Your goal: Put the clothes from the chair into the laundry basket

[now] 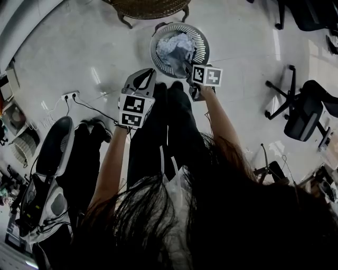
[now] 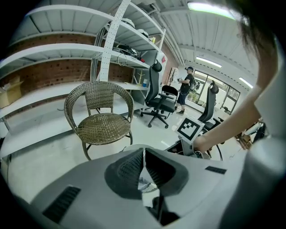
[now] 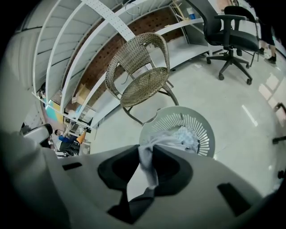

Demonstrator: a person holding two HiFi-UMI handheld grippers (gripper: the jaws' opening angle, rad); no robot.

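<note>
Right fingers (image 3: 170,166) pinching pale cloth (image 3: 147,162) (trailing into the laundry basket (image 3: 205,134)); left fingers (image 2: 127,170) pressed together, empty

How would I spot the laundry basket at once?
Start at the wicker chair. On the floor just in front of it stands the laundry basket. Unlike the black office chairs around, it is round, pale and slotted, with light clothes inside.

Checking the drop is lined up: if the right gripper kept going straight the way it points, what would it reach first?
Probably the pile of clothes in the laundry basket, just past the cloth the right gripper holds; depth is unclear.
</note>
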